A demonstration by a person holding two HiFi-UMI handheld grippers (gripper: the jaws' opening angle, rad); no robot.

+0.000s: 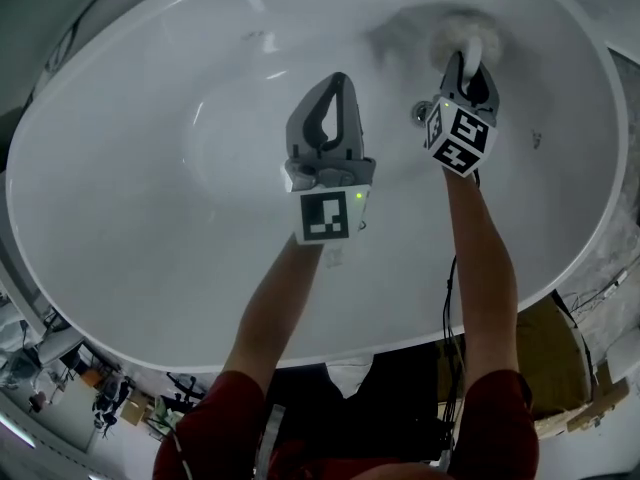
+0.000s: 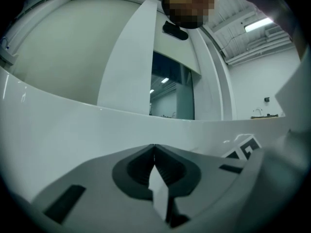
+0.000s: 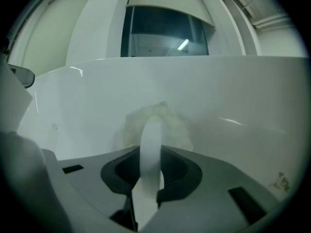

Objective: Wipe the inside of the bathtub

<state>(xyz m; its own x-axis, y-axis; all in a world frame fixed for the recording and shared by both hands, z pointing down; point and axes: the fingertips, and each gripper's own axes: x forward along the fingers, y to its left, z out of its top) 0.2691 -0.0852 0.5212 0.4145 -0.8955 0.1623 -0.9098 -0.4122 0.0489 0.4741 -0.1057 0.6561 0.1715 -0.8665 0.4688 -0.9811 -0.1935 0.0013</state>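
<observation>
While the right gripper [image 1: 468, 66] was clamped on the thin white handle [image 3: 150, 149] of a fluffy scrubber [image 1: 455, 28], the main risk noted was slippage. The handle sat narrow between the jaws, and hard pressure on the curved wall could twist it loose or skid the head across the glossy surface. A second hazard was the metal drain fitting [image 1: 420, 114] just beside that gripper, which a sideways stroke could strike. The scrubber head lay against the far inner wall of the bathtub [image 1: 120, 178], toward the right in the head view. Both forearms [image 1: 480, 268] reached down over the near rim, the right one extended further, its gripper tilted toward the wall. The left gripper [image 1: 338, 80] hung over the tub's middle, jaws fully together with nothing between them, idle by my judgement
</observation>
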